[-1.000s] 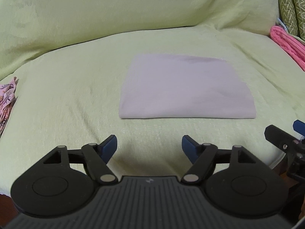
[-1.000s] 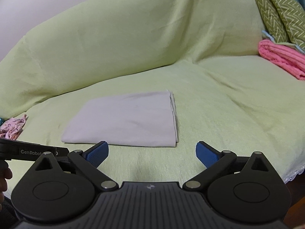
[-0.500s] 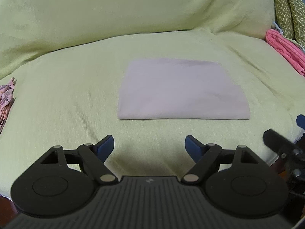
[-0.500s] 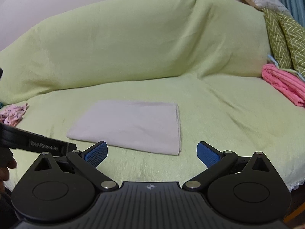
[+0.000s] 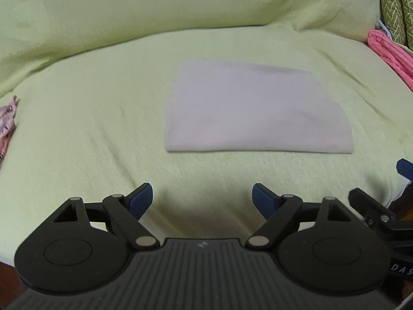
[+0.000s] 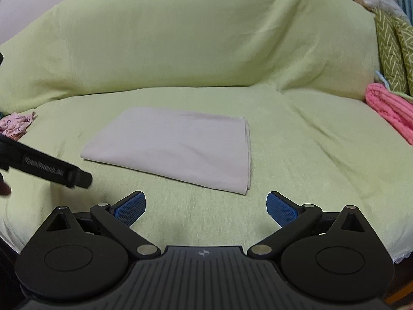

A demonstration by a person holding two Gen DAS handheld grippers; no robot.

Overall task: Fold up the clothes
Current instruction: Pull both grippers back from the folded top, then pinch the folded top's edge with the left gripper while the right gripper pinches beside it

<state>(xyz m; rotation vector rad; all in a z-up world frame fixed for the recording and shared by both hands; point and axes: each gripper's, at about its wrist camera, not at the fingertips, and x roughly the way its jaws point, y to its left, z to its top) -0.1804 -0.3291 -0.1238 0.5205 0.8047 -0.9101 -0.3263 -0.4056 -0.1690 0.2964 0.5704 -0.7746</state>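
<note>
Now pale cloth (image 5: 255, 111) folded flat, seemingly smooth; left gripper (image 5: 201, 197) opening, right gripper (image 6: 206, 206) wide, empty.

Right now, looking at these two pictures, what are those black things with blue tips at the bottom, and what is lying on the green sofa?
No robot here: a person holds a pair of hand-held tongs in each hand, and a small wide-angle camera on each pair looks forward along its two fingers. One picture comes from the left tongs, the other from the right tongs. The blue tips are their gripping pads.

Both pairs hold nothing; the left jaws are opening, with nothing between them, and the right jaws stand wide apart.

Ahead lies a sofa under a light green cover. On its seat rests a pale grey cloth, already folded into a flat rectangle. At the right end lies a pink towel beside green patterned cushions. At the left edge sits a crumpled pink patterned garment.
</note>
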